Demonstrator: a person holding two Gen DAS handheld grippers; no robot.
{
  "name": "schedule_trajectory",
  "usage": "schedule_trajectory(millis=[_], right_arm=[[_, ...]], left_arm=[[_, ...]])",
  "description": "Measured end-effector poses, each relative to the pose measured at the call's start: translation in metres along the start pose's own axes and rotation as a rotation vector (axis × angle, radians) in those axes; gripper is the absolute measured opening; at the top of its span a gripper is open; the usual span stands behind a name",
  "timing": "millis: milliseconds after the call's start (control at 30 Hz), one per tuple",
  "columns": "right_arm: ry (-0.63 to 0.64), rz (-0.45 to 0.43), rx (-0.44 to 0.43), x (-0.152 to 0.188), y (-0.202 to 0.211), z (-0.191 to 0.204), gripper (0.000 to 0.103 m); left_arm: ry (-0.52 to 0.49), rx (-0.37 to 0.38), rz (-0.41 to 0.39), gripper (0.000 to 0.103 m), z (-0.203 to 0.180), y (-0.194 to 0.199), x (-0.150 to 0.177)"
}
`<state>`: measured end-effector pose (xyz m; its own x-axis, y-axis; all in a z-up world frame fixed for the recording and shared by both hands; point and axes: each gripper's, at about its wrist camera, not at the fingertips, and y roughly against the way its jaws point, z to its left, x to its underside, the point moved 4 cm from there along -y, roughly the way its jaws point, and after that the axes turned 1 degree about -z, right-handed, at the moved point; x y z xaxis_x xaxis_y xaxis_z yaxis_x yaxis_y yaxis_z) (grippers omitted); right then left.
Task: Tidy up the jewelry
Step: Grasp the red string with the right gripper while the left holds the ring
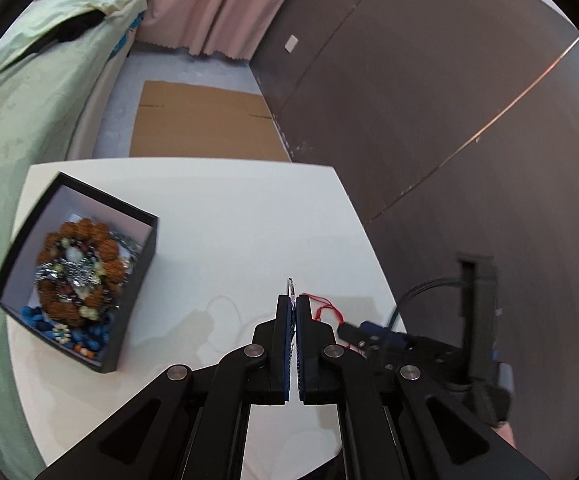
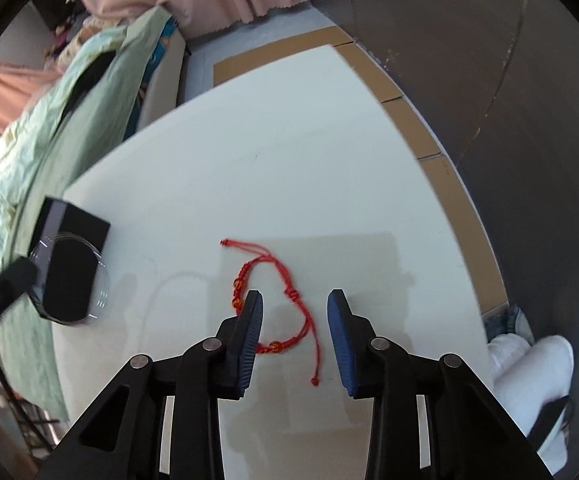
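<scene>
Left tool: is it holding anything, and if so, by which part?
Yes. The left tool is shut on a thin clear bangle, pinching it by its rim.

Even daylight, soft shadows, fisheye bending, dark vignette, blurred edges

An open black box (image 1: pixel 133 288) with pale inner walls sits near the white table's left edge, heaped with jewelry: large brown bead bracelets (image 1: pixel 77 272), silver pieces and blue beads. A thin clear ring (image 2: pixel 103 280) is seen in front of the box in the right wrist view. A red cord bracelet (image 2: pixel 285 316) with small orange beads lies flat in a loose loop, its knotted ends trailing.
</scene>
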<state>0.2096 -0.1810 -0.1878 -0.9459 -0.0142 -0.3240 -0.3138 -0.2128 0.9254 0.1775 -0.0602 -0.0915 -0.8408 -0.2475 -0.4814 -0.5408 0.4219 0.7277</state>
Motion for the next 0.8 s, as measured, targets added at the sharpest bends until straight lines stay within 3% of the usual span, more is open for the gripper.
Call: schedule_trajectory(millis=[200,333,633,800], right_arm=[[0.1,-0.011,0.092,-0.001,-0.008,0.011,0.031],[0.131,-0.026,0.154,0.004,-0.005,0.009,0.01],[0.038,-0.121,0.05,0.007,0.028,-0.003,0.008],[-0.001,-0.204,-0.091,0.007,0.059,0.004,0.008]], left_arm=[[0.026,0.004,-0.036,0.001,0.008,0.016,-0.005],[0.015,-0.02,-0.054,0.001,0.011,0.023,-0.004],[0.028,-0.032,-0.111,0.001,0.02,0.041,-0.013],[0.032,-0.038,-0.146,0.001,0.027,0.055,-0.021]])
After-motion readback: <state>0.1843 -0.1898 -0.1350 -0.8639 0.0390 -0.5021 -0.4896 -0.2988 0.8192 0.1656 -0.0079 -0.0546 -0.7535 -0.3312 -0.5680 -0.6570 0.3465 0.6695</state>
